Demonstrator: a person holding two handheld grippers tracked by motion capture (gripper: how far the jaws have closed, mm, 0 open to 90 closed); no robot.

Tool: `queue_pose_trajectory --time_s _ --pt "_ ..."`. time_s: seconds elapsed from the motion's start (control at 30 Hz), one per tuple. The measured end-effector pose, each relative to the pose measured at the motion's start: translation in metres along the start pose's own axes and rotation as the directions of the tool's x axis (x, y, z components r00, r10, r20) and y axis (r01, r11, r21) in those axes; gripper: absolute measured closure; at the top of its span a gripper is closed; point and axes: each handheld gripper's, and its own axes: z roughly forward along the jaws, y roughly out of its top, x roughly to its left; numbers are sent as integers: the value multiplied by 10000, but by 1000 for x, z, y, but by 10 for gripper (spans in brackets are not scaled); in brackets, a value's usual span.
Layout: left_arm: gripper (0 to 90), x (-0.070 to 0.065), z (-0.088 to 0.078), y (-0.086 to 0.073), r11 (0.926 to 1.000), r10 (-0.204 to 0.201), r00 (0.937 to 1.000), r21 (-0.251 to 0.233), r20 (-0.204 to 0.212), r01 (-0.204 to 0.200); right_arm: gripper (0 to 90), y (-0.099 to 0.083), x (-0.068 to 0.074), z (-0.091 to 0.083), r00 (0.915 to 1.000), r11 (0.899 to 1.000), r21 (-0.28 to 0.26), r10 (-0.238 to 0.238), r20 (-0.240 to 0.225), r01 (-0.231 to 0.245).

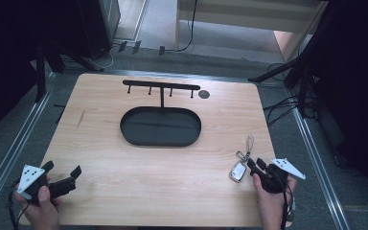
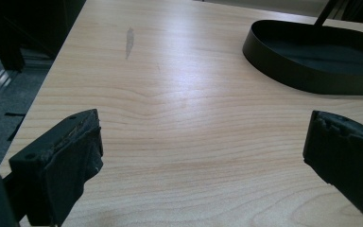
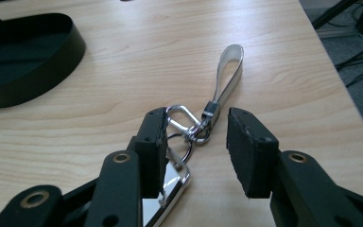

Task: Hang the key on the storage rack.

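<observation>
**Hovering over a key fob at the table's lower right**

Resting at the lower right of the high view, the right gripper sits by a silver key fob whose strap trails toward the upper frame. The right gripper view adds detail: its jaws stand parted, the clasp lies between them, and the left jaw touches or overlaps the fob; nothing is clamped. At the lower left of the high view the left gripper is held by a hand, jaws spread wide over bare table. The high view alone reveals the hook rack rising from the black oval tray, whose rim appears at the upper right of the left gripper view.
</observation>
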Motion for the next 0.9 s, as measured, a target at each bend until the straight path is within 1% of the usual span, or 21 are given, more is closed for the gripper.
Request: queue_pose_trajectory --time_s 0.1,0.13,0.17,0.2,0.23,0.27,0.33,0.4,0.43,0.47,0.5,0.53,0.57,0.63,0.67,0.7,0.77,0.8,0.83,0.87,0.9 --pt "0 0 0 0 10000 9 10000 32 22 -9 604 17 0 6 9985 9983 476 -350 426 330" --pt "0 0 0 0 10000 11 10000 47 19 -11 604 17 0 6 9985 9983 476 -350 426 330" --pt "0 0 0 0 10000 22 10000 61 28 -22 623 30 -1 12 9962 9948 898 -552 680 490" --pt "0 0 0 0 10000 22 10000 61 28 -22 623 30 -1 12 9962 9948 898 -552 680 490" --pt "0 0 1 0 10000 35 10000 79 30 -35 631 41 -1 18 9928 9895 1285 -784 900 665" --pt "0 0 1 0 10000 42 10000 80 34 -42 632 44 -1 21 9923 9873 1454 -793 956 649" --pt "0 0 1 0 9999 25 10000 98 45 -25 629 53 0 29 9888 9774 1959 -1019 1093 791" --pt "0 0 1 0 10000 -5 10000 80 57 5 628 60 3 37 9789 9636 2462 -1428 1462 1038" --pt "0 0 1 0 10000 -14 10000 93 54 13 628 63 4 41 9753 9572 2653 -1600 1520 1157" --pt "0 0 1 0 10000 -14 10000 93 54 13 628 63 4 41 9753 9572 2653 -1600 1520 1157" --pt "0 0 1 0 9999 6 10000 110 61 -7 633 70 6 50 9747 9437 3148 -1579 1579 1019" --pt "0 0 1 1 9999 17 10000 112 69 -17 642 72 7 53 9744 9386 3303 -1595 1583 999" --pt "0 0 1 1 9999 13 10000 133 87 -14 657 75 8 56 9730 9309 3516 -1644 1620 988" --pt "0 1 1 1 9999 8 9999 143 102 -9 683 81 8 63 9649 9113 3998 -1853 1863 979" --pt "0 1 1 1 9999 0 9999 148 100 -1 687 85 8 67 9633 9054 4153 -1835 1958 881" --pt "0 1 1 1 9999 1 10000 154 85 -2 687 89 8 70 9653 9009 4285 -1686 1996 687" --pt "0 1 1 1 9999 6 9999 166 115 -8 706 96 7 76 9664 8963 4417 -1470 2108 400" --pt "0 1 1 1 9999 6 9999 166 115 -8 706 96 7 76 9664 8963 4417 -1470 2108 400" --pt "0 1 1 1 9999 -45 9999 152 158 43 718 102 5 84 9678 8785 4777 -1203 2211 0" --pt "0 1 2 1 9999 -63 9998 134 170 60 719 103 4 87 9679 8739 4861 -1147 2238 -88" --pt "0 1 2 1 9999 -63 9998 134 170 60 719 103 4 87 9679 8739 4861 -1147 2238 -88"
